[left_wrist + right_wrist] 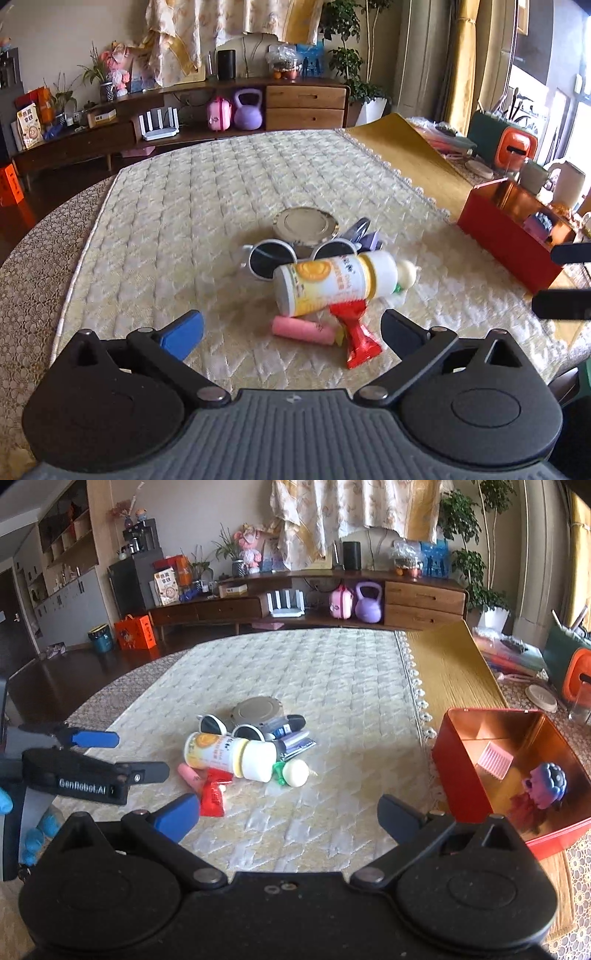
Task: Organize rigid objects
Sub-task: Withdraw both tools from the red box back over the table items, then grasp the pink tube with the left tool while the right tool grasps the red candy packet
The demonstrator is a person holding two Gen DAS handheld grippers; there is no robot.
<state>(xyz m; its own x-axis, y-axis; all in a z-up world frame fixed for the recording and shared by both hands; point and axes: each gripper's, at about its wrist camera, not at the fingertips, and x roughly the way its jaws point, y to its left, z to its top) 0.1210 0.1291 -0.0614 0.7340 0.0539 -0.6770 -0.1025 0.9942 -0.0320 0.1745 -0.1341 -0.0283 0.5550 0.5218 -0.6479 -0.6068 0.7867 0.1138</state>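
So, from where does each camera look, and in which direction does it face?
Left wrist: sits on the left gripper, looks forward and down at the bottle in the pile; own open fingers show, the right gripper's fingertips at the right edge.
Right wrist: sits on the right gripper, open, same direction; the left gripper and a blue-gloved hand show at left.
Shared: pile, red box.

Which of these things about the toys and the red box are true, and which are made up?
1. The white and yellow bottle lies on its side. True.
2. The red box is empty. False: a purple toy and a pink piece sit inside.
3. The left gripper has its jaws shut on the pink stick. False: the jaws are open, holding nothing.
4. The sunglasses lie beside the round tin. True.
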